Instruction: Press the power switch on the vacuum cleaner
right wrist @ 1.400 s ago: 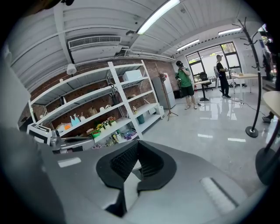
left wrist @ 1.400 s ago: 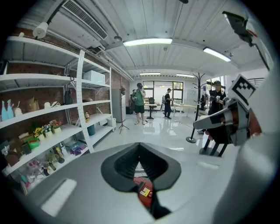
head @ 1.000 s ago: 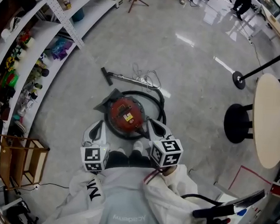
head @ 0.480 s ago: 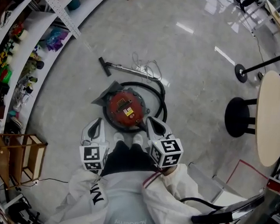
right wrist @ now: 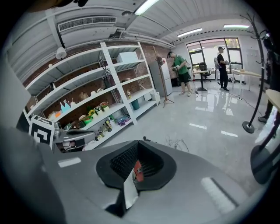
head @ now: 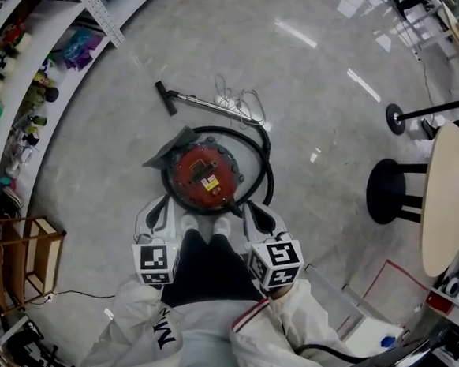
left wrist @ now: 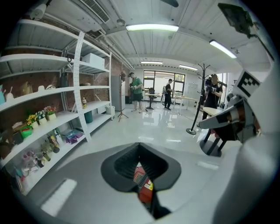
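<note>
**Vacuum on floor, both grippers closed and clear of it**

The grey floor (head: 338,108) is bounded on its left edge by white shelving (head: 33,60) and on its right edge by a round table (head: 448,196) with a black stool (head: 387,191) just beside it.

The vacuum (head: 206,177), red and round, stands on the floor nearer the shelving edge than the table edge, directly ahead of the person's shoes (head: 222,227). A black hose (head: 259,153) loops around its far and right sides. The wand (head: 204,103) lies flat on the floor beyond it, toward the far edge, with a loose cable (head: 239,108) beside the wand. A yellow label (head: 210,183) shows on the vacuum's top. The power switch cannot be made out.

Left gripper (head: 162,203): held above the floor at the vacuum's near left, apart from it. Its own view shows the jaws together, nothing between them, with the vacuum visible through the slit below the tips.

Right gripper (head: 251,208): held at the vacuum's near right, apart from it. Jaws together, nothing between them.
</note>
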Tool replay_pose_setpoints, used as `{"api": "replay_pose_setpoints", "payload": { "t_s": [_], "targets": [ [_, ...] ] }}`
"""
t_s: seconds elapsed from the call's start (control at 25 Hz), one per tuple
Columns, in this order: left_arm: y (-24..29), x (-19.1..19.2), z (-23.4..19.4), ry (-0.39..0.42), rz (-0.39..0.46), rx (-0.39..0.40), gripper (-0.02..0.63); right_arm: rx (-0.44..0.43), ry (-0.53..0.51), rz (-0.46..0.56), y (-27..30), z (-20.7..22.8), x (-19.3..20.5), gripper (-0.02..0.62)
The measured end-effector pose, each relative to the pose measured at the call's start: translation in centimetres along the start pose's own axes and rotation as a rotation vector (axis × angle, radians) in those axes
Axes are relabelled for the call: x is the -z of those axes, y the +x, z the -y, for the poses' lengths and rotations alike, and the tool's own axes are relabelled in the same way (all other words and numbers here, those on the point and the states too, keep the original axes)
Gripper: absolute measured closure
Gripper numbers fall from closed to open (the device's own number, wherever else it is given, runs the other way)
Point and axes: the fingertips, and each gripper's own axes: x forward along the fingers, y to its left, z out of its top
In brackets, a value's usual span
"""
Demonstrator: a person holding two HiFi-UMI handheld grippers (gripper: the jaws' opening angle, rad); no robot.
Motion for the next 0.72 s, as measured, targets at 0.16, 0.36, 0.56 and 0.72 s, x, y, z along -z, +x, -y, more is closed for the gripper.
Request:
{"api": "replay_pose_setpoints", "payload": {
  "t_s": [0.16,0.36,0.56,0.72],
  "targets": [
    [1.0,1.5,-0.8,-0.007,-0.011,-0.006,0.606,0.019,0.011,-0.020,1.2,0.3,1.4,0.595],
    [2.2,3.3,-2.5,-0.017,-0.019,-0.027,0.606,0.026,-0.008,-0.033,3.1,0.2,2.8,0.594],
    [3.8,5.4,-4.0,-0.024,-0.034,-0.036,0.606,0.047,-0.005,-0.033,5.1,1.1,3.8,0.594],
    [4.7,7.5,-4.2,-0.036,-0.061,-0.036,0.606,0.056,0.006,-0.047,6.2,1.7,5.2,0.594]
  ]
}}
